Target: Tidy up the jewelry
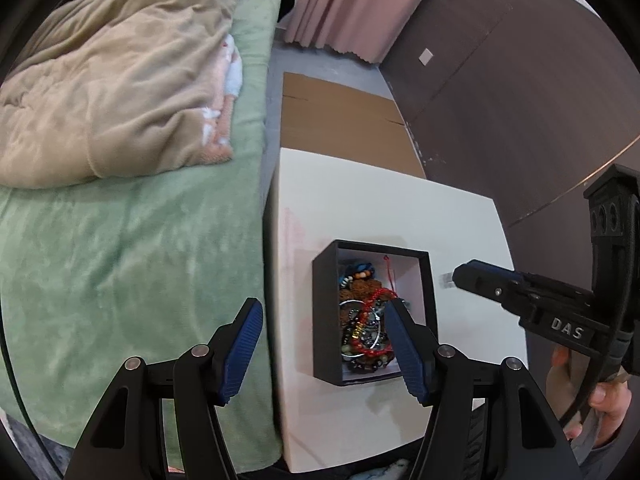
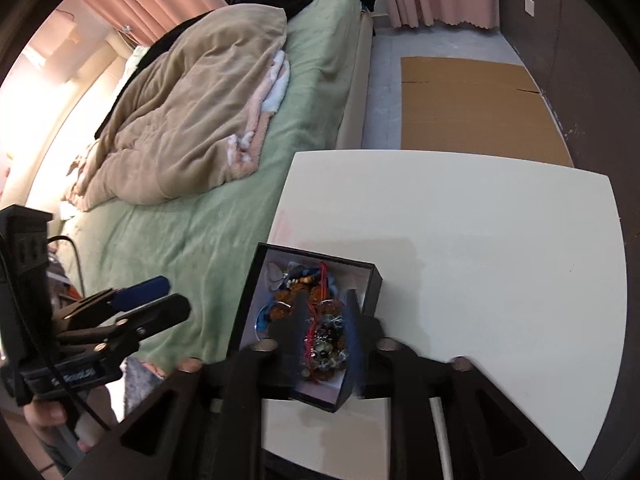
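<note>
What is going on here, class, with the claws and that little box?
A person is sorting jewelry with a handheld claw in each hand. A black box full of tangled bracelets and beads sits on a white table beside a bed. The left claw hangs open above the box, holding nothing. The right claw is also over the box, blurred, with nothing visibly gripped. No piece is outside the box.

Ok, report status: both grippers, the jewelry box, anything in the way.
Left gripper open, empty. Right gripper open above black box, nothing held. Jewelry piled in box on white table. Nothing in the way.
</note>
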`<move>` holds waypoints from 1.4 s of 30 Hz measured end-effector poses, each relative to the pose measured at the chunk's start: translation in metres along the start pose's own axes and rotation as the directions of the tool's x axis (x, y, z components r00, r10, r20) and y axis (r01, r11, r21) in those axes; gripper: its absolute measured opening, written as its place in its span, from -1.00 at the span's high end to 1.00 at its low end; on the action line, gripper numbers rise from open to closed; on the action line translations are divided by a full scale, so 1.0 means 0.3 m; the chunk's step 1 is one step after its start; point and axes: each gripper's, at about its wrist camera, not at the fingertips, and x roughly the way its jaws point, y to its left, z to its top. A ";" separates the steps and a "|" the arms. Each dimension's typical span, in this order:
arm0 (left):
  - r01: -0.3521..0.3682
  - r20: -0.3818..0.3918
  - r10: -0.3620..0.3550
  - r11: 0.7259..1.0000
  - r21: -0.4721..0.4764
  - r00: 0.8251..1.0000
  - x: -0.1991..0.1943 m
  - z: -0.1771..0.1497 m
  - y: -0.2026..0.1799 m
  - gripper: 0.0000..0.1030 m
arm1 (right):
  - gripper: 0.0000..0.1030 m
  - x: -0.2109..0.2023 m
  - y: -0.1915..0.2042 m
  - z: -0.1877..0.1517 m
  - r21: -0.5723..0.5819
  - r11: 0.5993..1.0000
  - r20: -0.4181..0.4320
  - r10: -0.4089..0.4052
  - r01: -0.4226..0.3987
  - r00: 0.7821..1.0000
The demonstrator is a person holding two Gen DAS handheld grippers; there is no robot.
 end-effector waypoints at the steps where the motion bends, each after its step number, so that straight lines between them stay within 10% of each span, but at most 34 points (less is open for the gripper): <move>1: -0.008 0.006 0.008 1.000 0.006 1.000 -0.004 -0.001 -0.002 -0.24 | -0.19 -0.008 -0.001 -0.004 0.005 1.000 0.013 -0.001 0.001 1.000; 14: -0.066 0.077 0.061 0.996 0.054 0.995 -0.069 -0.066 -0.067 -0.58 | -0.29 -0.122 -0.065 -0.144 0.098 0.995 0.101 -0.035 0.025 0.994; 25: -0.082 0.140 0.067 0.991 0.103 0.988 -0.161 -0.157 -0.178 -1.00 | -1.00 -0.256 -0.077 -0.285 0.172 0.985 0.233 -0.061 0.021 0.970; 42: -0.116 0.259 0.067 0.976 0.182 0.964 -0.323 -0.388 -0.366 -1.00 | -1.00 -0.477 -0.124 -0.543 0.188 0.981 0.365 -0.116 0.049 0.924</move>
